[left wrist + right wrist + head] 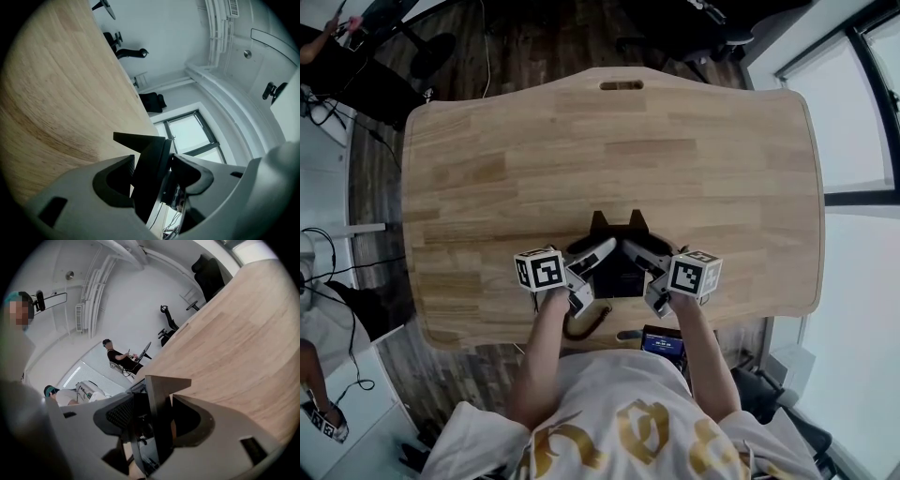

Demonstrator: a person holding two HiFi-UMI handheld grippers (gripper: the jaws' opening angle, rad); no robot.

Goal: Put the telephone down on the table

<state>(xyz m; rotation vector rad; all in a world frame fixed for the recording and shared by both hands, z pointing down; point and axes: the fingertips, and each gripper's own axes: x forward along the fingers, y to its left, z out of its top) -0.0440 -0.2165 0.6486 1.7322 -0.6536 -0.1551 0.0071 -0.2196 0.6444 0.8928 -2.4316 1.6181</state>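
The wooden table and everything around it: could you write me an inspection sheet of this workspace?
Surface: wooden table, light planks, with a slot near the far edge.
Job's things: black telephone, near the table's front edge; whether it touches the wood cannot be told.
Clutter: nothing seen.
Grippers: left gripper and right gripper, each closed on one side of the telephone.
Cables: coiled cord hangs below the telephone, past the table's edge; loose cables at the left.
Surroundings: dark wood floor, windows at the right, another person at the far left.
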